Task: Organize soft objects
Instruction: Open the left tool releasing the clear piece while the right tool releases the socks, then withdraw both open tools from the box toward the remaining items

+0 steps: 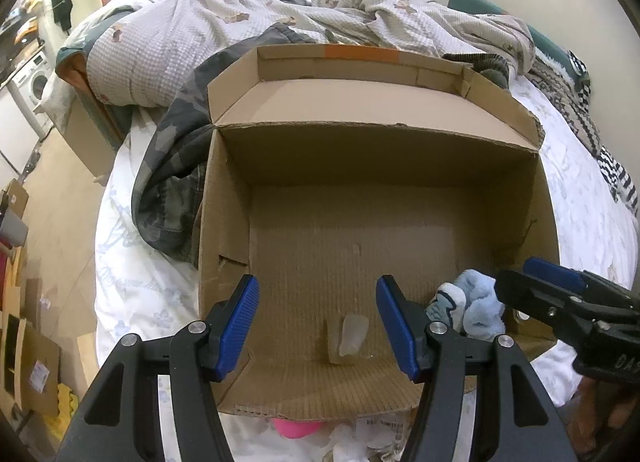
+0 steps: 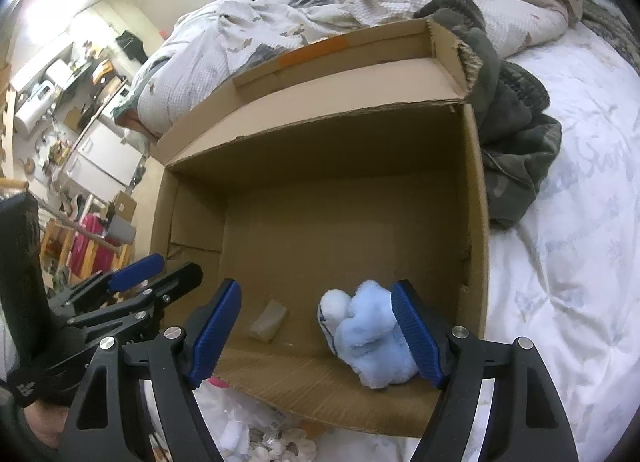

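An open cardboard box (image 1: 400, 158) (image 2: 476, 190) lies on the bed. A light blue soft toy (image 1: 476, 308) (image 2: 368, 338) rests inside it at the near right corner. My left gripper (image 1: 318, 322) is open and empty above the box's near edge. My right gripper (image 2: 318, 328) is open; its right pad (image 2: 416, 336) touches the toy, its left pad is well apart from it. The right gripper also shows in the left wrist view (image 1: 560, 294), and the left one in the right wrist view (image 2: 136, 278). A small clear plastic piece (image 1: 352, 334) (image 2: 268, 320) lies on the box floor.
A crumpled quilt (image 1: 248, 18) and a camouflage garment (image 1: 176, 166) (image 2: 516, 150) lie beside and behind the box. A pink object (image 1: 296, 428) and white items (image 2: 264, 442) sit in front of the box. Boxes and furniture stand on the floor at left (image 1: 24, 302).
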Motion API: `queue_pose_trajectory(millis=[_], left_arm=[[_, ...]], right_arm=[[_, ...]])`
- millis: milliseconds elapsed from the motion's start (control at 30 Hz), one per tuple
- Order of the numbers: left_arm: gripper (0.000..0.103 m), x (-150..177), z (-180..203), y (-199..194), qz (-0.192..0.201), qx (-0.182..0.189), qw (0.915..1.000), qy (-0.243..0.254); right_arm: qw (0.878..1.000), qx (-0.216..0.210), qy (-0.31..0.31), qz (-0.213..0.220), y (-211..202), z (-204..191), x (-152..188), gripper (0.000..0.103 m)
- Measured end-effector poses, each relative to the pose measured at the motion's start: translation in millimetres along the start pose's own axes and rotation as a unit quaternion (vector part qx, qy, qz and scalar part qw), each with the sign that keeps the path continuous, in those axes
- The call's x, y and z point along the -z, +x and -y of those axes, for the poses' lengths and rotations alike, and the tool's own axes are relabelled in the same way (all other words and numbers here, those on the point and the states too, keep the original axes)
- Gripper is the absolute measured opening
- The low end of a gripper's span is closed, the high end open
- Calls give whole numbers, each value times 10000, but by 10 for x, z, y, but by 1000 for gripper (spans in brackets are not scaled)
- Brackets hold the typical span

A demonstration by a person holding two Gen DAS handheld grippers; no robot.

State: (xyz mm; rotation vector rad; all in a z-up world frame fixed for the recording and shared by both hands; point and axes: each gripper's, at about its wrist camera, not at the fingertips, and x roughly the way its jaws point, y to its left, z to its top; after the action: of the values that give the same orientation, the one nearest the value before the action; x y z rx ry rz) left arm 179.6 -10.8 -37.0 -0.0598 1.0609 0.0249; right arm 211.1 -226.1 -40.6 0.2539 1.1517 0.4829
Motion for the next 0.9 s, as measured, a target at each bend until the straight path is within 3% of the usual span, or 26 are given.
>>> queue_pose_trajectory(millis=[333, 567, 900], left_arm=[[58, 49, -88, -234, 200, -25, 9997, -118], [58, 111, -205, -459, 371, -89, 9991, -196], [58, 356, -321, -633, 315, -133, 9988, -361]], right_arm=[[9999, 59, 70, 83, -125, 5, 56, 82], [9989, 197, -143, 389, -350, -99, 138, 82], [9982, 289, -522, 100, -424, -244, 450, 82]])
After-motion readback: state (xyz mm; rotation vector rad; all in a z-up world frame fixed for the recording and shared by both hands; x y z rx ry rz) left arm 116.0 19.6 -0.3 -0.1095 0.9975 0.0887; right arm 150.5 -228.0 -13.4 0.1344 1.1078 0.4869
